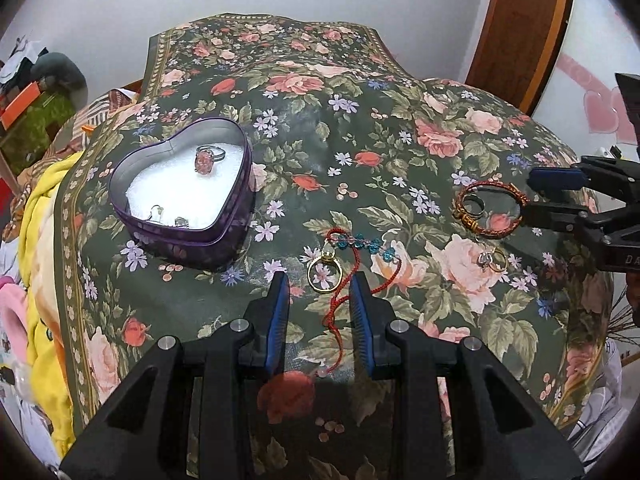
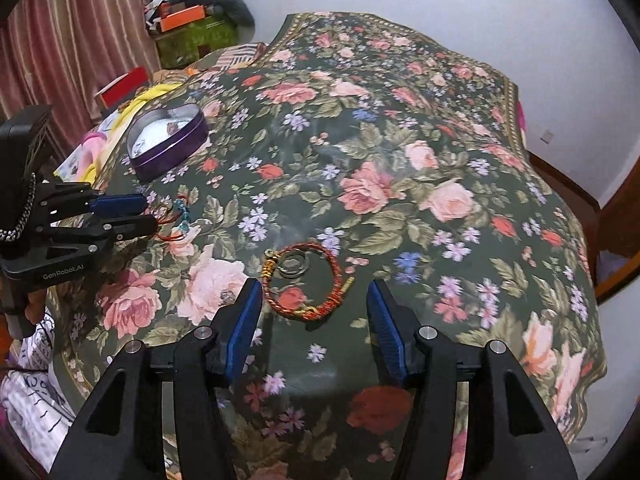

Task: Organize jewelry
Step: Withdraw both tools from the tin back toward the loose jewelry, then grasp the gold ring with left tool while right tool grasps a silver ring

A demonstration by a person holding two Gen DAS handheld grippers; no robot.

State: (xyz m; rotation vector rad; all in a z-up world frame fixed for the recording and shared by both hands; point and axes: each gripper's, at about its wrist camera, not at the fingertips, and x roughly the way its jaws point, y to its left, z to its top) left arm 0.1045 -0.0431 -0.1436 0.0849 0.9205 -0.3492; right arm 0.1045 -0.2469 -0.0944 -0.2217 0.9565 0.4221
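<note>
A purple heart-shaped tin [image 1: 224,236] with white lining holds a pink-stone ring [image 1: 205,159] and small silver pieces [image 1: 181,222]. My left gripper [image 1: 320,284] is open just above the floral cloth, its jaws either side of a gold ring [image 1: 324,276] and a red cord with blue beads [image 1: 362,246]. My right gripper [image 2: 315,294] is open around a red-and-gold braided bracelet [image 2: 306,284] with a silver ring [image 2: 294,266] inside its loop. The bracelet [image 1: 490,208] and right gripper [image 1: 530,196] also show in the left wrist view. The tin [image 2: 170,142] lies far left in the right wrist view.
Two small rings [image 1: 494,260] lie on a pink rose between the grippers. The floral cloth [image 1: 360,140] covers a rounded table. Yellow and pink fabric [image 1: 40,280] hangs at the left edge. A wooden door frame [image 1: 524,32] stands back right.
</note>
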